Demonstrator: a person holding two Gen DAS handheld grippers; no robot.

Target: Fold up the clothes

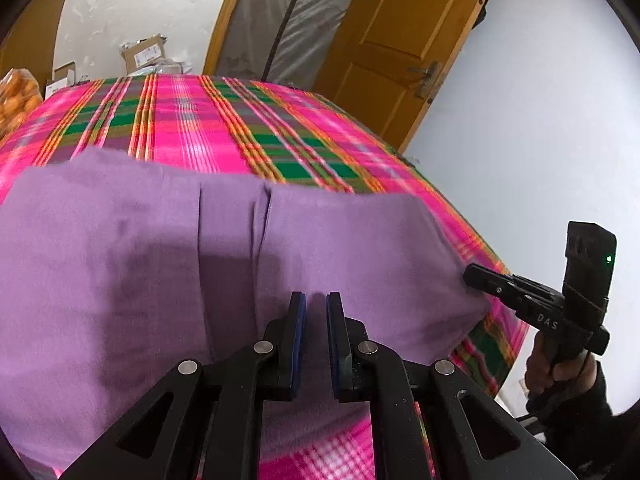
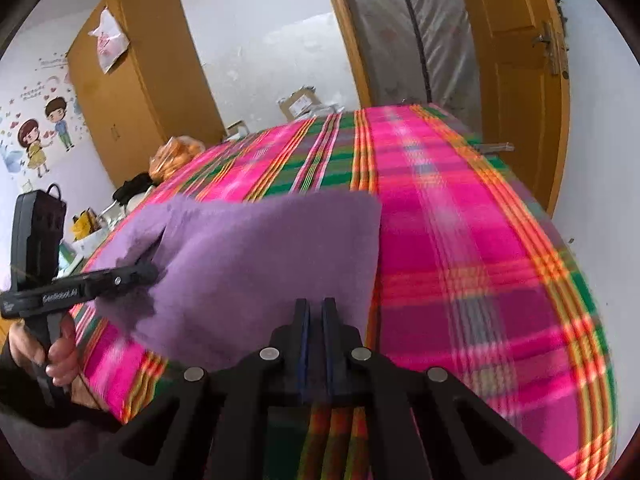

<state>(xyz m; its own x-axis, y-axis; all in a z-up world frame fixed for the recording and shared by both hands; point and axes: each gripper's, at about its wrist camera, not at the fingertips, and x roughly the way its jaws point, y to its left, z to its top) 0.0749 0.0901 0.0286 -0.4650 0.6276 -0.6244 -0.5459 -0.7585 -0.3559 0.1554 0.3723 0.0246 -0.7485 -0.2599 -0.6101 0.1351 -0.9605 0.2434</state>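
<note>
Item: purple garment (image 1: 168,240), soft knit, lying on a bed covered by a pink, green and orange plaid bedspread (image 1: 208,120). It occupies the near part of the bed, with its near edge lifted off the cover and a vertical fold or seam running down its middle.

Left gripper (image 1: 316,304): black frame, blue pads, jaws nearly together with a narrow gap. Purple cloth sits at the fingertips; from the right wrist view the tips reach the garment's left edge and cloth bunches around them, so it appears to be pinching the fabric. A hand (image 2: 60,356) in a dark sleeve holds its grip.

Right gripper (image 2: 316,308): same build, jaws all but closed. From the left wrist view its tip meets the garment's right corner, which pulls up toward it; the hold looks like a pinch on that corner.

Surroundings: wooden door (image 1: 400,40), wooden wardrobe (image 2: 132,80), cartoon wall stickers (image 2: 40,136), cardboard boxes (image 1: 144,54) beyond the bed, and a bag of orange fruit (image 2: 176,156) at the far left side.
</note>
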